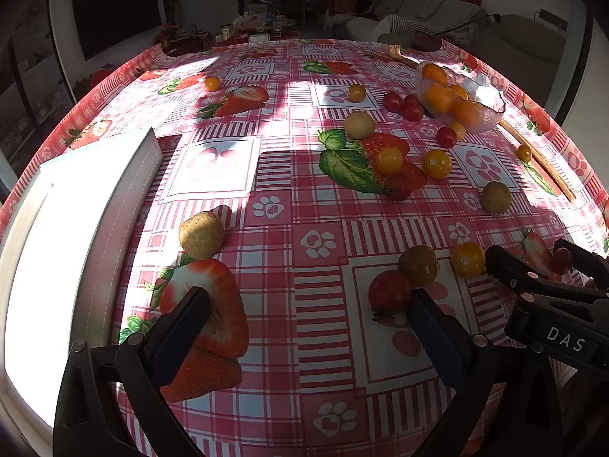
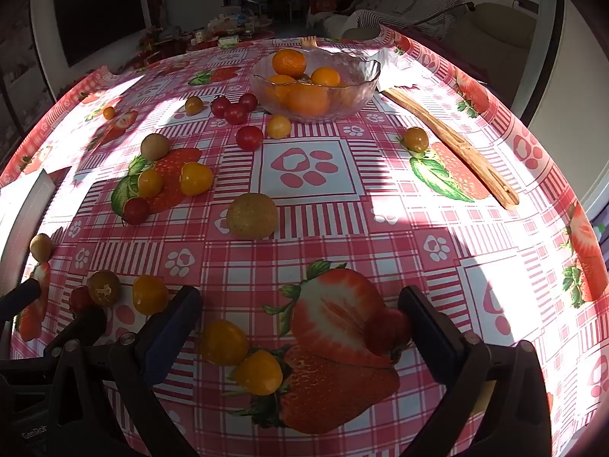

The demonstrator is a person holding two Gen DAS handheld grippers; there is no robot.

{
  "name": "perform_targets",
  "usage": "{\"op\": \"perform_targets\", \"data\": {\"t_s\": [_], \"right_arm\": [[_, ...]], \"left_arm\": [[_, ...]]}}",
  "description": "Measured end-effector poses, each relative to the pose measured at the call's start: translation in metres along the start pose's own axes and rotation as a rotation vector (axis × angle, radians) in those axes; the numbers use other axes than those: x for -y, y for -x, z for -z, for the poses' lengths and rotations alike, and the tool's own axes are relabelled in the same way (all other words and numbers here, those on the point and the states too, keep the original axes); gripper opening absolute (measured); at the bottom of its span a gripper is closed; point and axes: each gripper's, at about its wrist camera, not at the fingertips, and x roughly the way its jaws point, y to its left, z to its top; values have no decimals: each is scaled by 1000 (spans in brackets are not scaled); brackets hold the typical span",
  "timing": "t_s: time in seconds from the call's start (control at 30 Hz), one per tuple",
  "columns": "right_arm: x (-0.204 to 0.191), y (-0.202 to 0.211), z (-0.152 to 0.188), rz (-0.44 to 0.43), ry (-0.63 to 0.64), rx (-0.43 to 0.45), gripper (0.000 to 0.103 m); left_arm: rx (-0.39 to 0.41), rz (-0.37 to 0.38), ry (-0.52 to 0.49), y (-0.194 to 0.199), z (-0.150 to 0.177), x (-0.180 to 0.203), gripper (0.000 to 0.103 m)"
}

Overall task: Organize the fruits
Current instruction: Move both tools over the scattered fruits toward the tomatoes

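The left gripper [image 1: 308, 312] has its two dark blue fingers wide apart above the table covered with a pink checked cloth with printed strawberries [image 1: 281, 175], and nothing is between them. A small round red tomato [image 1: 390, 292] lies just beside the inner side of its right finger, with a dark greenish-brown round fruit [image 1: 418, 265] touching it behind. A rough tan round fruit [image 1: 201, 235] lies further ahead, on the side of the left finger.

The right gripper [image 2: 300, 312] is also spread wide and holds nothing. A red tomato [image 2: 386, 330] lies against the inside of its right finger, and two yellow round tomatoes [image 2: 224, 342] lie near the left finger.

Both grippers point steeply down at the near edge of the table, side by side. The clear glass bowl holding orange fruits [image 2: 357, 87] stands near the far edge, with a long wooden utensil [image 2: 453, 148] just beside it.
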Motion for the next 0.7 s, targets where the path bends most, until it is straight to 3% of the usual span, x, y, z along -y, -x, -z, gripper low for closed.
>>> {"op": "perform_targets", "data": {"t_s": [0.23, 0.33, 0.53, 0.7], "right_arm": [[0, 2, -4, 19, 20, -51, 103], [2, 15, -8, 35, 53, -11, 103], [19, 39, -3, -62, 11, -43, 103], [28, 59, 18, -115, 2, -93, 103]], "left_arm": [[-48, 0, -6, 4, 2, -1, 103], [-65, -9, -13, 14, 8, -3, 103], [-31, -20, -7, 55, 24, -8, 103], [-81, -1, -13, 73, 42, -2, 103]]}}
